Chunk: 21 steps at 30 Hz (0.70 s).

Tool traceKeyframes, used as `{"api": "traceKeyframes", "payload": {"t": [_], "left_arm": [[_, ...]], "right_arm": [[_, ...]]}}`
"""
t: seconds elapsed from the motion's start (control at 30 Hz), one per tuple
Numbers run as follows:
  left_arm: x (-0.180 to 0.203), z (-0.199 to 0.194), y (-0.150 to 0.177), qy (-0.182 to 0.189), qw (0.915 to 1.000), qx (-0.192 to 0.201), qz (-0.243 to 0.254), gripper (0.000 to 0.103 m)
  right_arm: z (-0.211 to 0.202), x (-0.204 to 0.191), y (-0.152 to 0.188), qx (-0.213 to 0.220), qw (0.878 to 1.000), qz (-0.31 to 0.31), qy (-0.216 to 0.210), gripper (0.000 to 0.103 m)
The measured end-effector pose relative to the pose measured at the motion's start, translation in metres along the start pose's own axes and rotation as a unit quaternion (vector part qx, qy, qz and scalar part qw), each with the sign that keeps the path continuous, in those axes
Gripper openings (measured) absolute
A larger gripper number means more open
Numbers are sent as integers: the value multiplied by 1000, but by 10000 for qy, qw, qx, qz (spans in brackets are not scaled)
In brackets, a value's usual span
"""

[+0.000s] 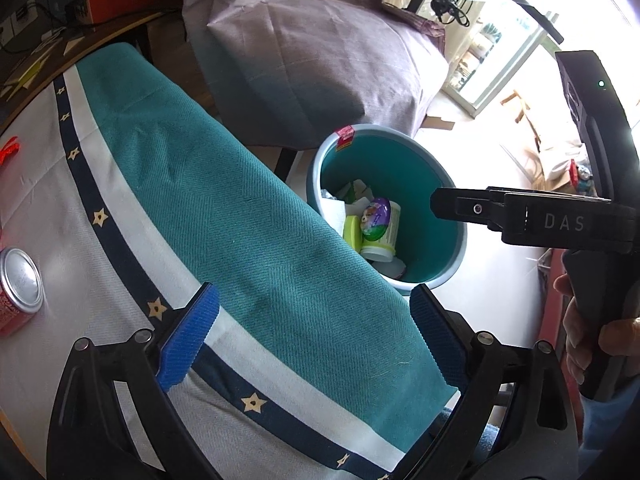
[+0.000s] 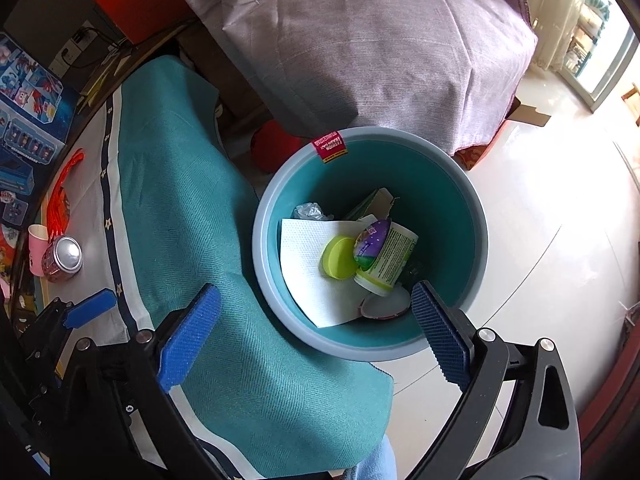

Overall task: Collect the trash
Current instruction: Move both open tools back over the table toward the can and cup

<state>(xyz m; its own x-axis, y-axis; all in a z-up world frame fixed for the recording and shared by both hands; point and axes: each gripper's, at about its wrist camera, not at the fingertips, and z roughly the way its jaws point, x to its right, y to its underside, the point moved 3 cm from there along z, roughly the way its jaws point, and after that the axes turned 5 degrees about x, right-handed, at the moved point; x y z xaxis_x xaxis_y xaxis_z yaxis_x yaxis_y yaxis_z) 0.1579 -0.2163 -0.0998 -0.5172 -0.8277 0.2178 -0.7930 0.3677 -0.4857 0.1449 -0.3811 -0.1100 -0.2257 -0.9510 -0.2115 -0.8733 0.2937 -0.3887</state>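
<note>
Two claws in view, both with jaws spread wide and nothing between the blue pads.

Left wrist view, left to right: a red soda can [image 1: 18, 286] stands on the white part of the tabletop [image 1: 60, 216], well left of the left claw [image 1: 314, 338]. A scrap of red netting [image 1: 9, 151] lies further back at the tabletop edge. The left claw hangs over the teal border of the tablecloth [image 1: 248, 216], empty. Beyond the cloth edge, on the floor, sits the teal bin [image 1: 420, 168], and the right claw's black body reaches across its right rim, held by a hand [image 1: 580, 328].

Right wrist view, left to right: a pink paper cup [image 2: 35, 246] and the soda can [image 2: 64, 258] stand touching or just beside each other on the tabletop; the netting [image 2: 62, 196] lies behind them. One blue pad of the left claw [image 2: 90, 307] shows near the can. The right claw [image 2: 316, 338] hangs above the near rim of the bin [image 2: 476, 248], left pad over the tablecloth [image 2: 192, 208], right pad over the bin's inside.

Bin contents: a white paper towel [image 2: 308, 280], a lime-green lid [image 2: 338, 262] resting on it, a tipped white-and-green tub [image 2: 390, 262] with a purple foil lid [image 2: 374, 242] just right of the green lid, a torn carton flap [image 2: 378, 200] behind, crumpled clear plastic [image 2: 310, 211] at back left, and a whitish piece [image 2: 386, 305] at the near side. A red label [image 2: 330, 146] hangs over the far rim.
</note>
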Motion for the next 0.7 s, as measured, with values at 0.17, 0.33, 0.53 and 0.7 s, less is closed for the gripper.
{"api": "traceKeyframes", "payload": {"t": [0.17,0.33,0.53,0.7], "left_arm": [[-17,-15,10,-92,9998,98,-161,98],[-43,-31,23,-207,9987,177,-437,98],[-78,-53,39,-410,9959,304,-751,98],[-111,-73,57,-632,9925,397,-966,98]], "right_arm": [[-5,-19,2,10,9999,-158,-27,92],[-6,-45,4,-1,9992,-389,-74,92],[-2,-89,6,-65,9960,-882,-83,92],[0,-136,8,-151,9888,-1476,-140,92]]}}
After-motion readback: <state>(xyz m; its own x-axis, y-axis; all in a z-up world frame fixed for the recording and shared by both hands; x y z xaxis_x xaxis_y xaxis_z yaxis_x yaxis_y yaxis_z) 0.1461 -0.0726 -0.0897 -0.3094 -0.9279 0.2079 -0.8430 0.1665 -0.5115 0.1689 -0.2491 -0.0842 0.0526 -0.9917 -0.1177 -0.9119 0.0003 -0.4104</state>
